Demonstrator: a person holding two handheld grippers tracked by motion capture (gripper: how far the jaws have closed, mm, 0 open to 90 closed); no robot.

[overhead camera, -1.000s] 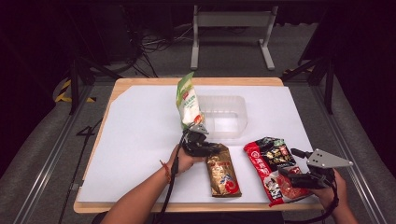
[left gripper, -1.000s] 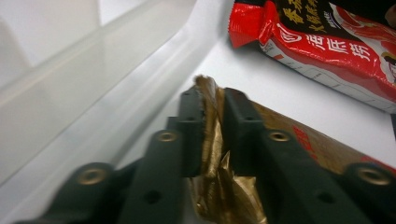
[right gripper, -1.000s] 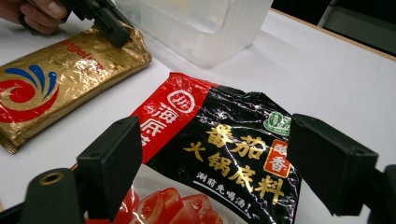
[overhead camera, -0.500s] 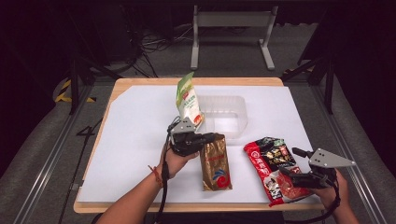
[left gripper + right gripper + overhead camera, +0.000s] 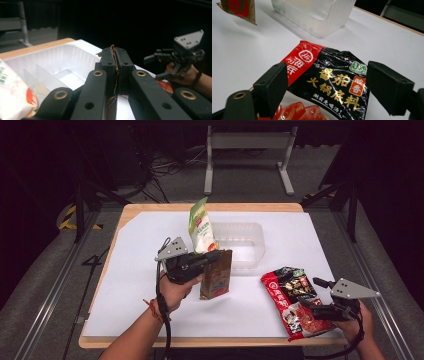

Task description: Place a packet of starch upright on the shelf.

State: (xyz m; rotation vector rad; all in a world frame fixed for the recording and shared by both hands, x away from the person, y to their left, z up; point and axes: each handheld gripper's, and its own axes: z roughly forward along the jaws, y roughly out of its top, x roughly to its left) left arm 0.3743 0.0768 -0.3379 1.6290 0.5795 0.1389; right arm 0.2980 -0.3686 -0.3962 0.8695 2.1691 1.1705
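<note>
Hanging item: a brown pouch (image 5: 216, 275) is held clear of the white sheet (image 5: 125, 285), gripped at its upper edge and dangling upright just in front of the clear tray (image 5: 250, 247).
Left gripper (image 5: 212, 256): its jaws are pressed together on the pouch's top edge; in the left gripper view a thin gold-brown strip (image 5: 115, 72) is seen pinched between the two pads. The last of the closing has just been done with the pouch between them.
Right gripper (image 5: 310, 294): it is held low at the near right corner of the table, jaws spread apart, poised over the red and black packet (image 5: 292, 297). In the right gripper view the packet (image 5: 329, 82) is seen lying between the two black pads, neither of which is pressed on it.
Clear tray: it is set on the sheet toward the far middle, with thin dividers visible inside (image 5: 50, 75).
Green and white bag (image 5: 201, 227): it is stood upright at the tray's left end, leaning against the tray.
Red and black packet: it is laid flat on the sheet, well apart from the brown pouch.
</note>
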